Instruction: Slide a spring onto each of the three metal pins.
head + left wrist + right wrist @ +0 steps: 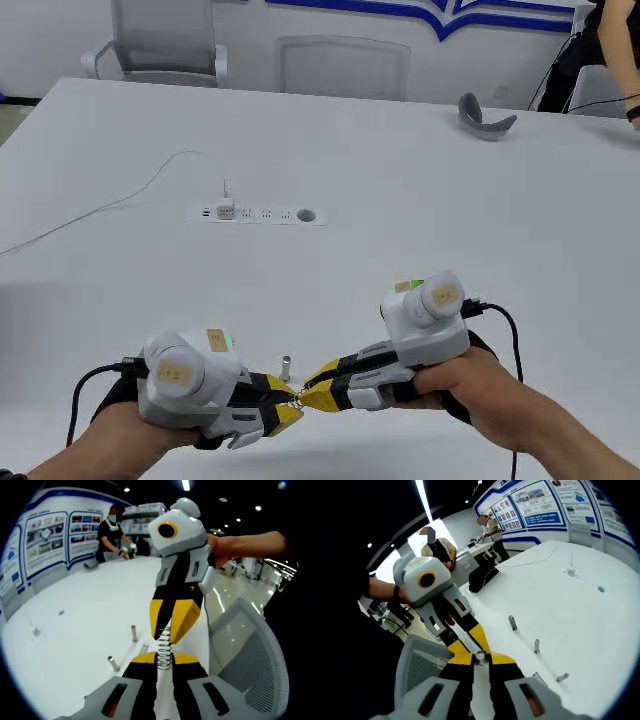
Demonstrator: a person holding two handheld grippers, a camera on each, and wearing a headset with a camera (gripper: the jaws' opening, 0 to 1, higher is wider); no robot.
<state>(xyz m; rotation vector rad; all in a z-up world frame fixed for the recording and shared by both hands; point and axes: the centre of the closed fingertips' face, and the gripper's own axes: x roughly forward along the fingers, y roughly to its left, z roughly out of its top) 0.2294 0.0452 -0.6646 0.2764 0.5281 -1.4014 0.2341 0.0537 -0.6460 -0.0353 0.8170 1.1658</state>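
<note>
A smooth white table (420,200) stretches ahead of you, with a flat white power strip (256,214) at its middle and a curved grey piece (484,115) near the far edge. Your left gripper (290,402) and right gripper (308,396) meet nose to nose low over the near edge, yellow wedge-shaped jaws almost touching. A thin coiled wire spring (163,652) bridges them, and each gripper is clenched on one end of it. Just past the tips stand short round steel pins. The ribbed pin (512,622) looks as if it wears a coil, though it is too small to be sure. The bare pin (536,646) stands upright beside it. A third pin (562,678) sits close to a loose spring (538,679) lying flat on the table. A grey mesh chair back (250,655) is just off the table's edge
</note>
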